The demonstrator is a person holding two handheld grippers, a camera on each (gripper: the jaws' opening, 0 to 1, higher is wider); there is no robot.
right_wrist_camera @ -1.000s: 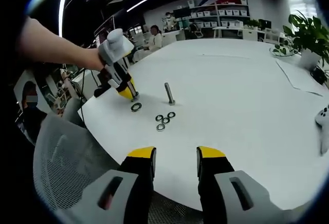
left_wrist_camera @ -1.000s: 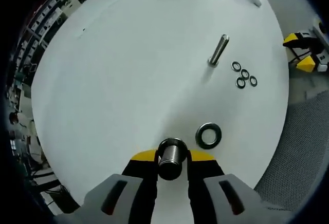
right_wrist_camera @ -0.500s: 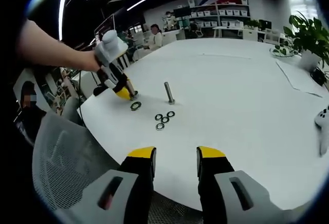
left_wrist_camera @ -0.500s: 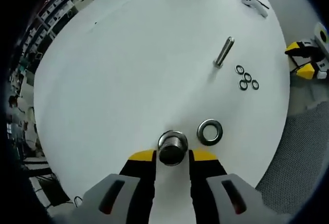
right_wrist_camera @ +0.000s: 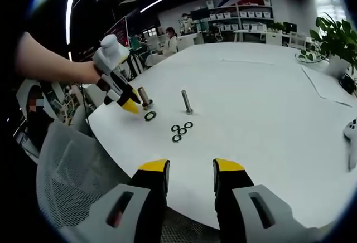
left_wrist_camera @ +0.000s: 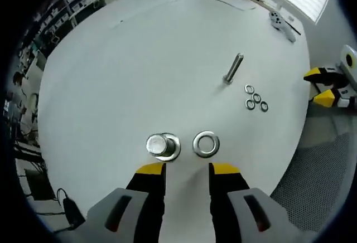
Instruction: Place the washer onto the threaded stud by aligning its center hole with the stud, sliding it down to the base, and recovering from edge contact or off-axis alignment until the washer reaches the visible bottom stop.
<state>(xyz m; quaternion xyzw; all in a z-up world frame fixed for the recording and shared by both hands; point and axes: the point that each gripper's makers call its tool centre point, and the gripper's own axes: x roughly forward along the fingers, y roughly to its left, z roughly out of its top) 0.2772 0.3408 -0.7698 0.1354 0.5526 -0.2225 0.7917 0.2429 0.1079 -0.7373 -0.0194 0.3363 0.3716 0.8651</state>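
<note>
L gripper [left_wrist_camera: 186,169] is open and empty, stud [left_wrist_camera: 162,145] stands upright w/ big washer [left_wrist_camera: 206,144] flat just beside it, R gripper [right_wrist_camera: 190,166] also open, so I risk an off-axis drop jamming the washer on the threads.

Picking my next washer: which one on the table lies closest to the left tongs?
The large washer lying alone beside the short stud, just ahead of the left tongs. The small washers cluster farther off, near the tall stud.
</note>
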